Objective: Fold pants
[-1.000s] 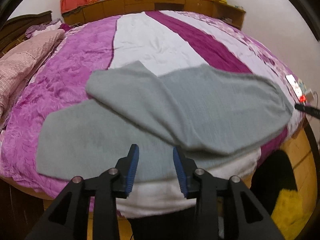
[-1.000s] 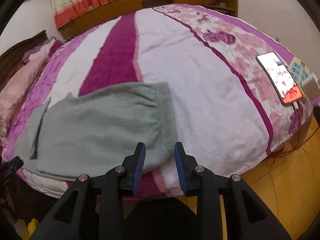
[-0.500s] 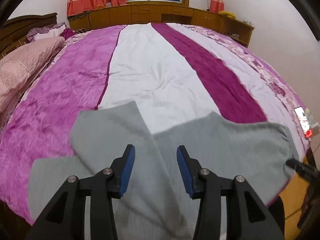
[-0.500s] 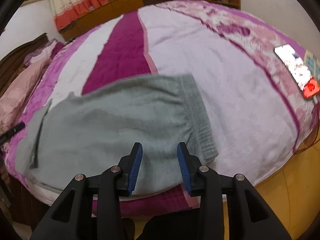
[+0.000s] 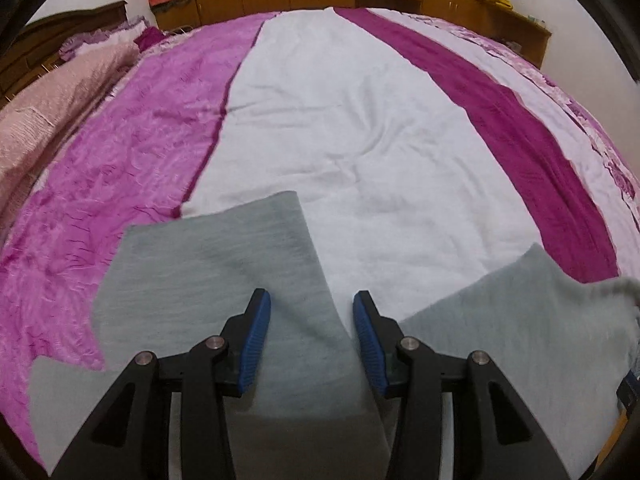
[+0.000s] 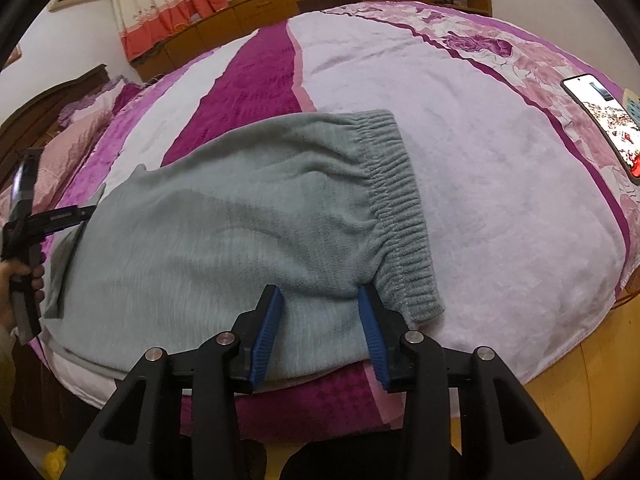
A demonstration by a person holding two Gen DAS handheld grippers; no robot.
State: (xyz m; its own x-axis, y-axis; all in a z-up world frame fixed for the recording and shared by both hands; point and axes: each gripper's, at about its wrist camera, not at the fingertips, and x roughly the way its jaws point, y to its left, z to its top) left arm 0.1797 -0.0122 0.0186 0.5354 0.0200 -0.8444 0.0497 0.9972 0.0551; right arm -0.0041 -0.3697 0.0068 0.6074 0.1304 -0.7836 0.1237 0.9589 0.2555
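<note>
The left gripper (image 5: 311,340) is open, with nothing between its blue fingers. It hangs over a leg (image 5: 216,280) of the gray pants (image 6: 224,232). That leg runs away from it, up the bed (image 5: 360,128), and its end lies just ahead. The other leg's end sticks out low on the left.

The right gripper (image 6: 320,332) is open too. It hangs over the near edge of the pants, just beside the stretchy waistband (image 6: 396,208). The waistband is a little to its right.

The pants lie flat along the near side of the bed. Their long way goes left to right, legs to the left and waistband to the right. So the left gripper is closer to the legs, and the right one is closer to the waistband. A lit phone (image 6: 600,120) lies far off to the right.

I think each gripper will need to come down and pinch the cloth under it.
</note>
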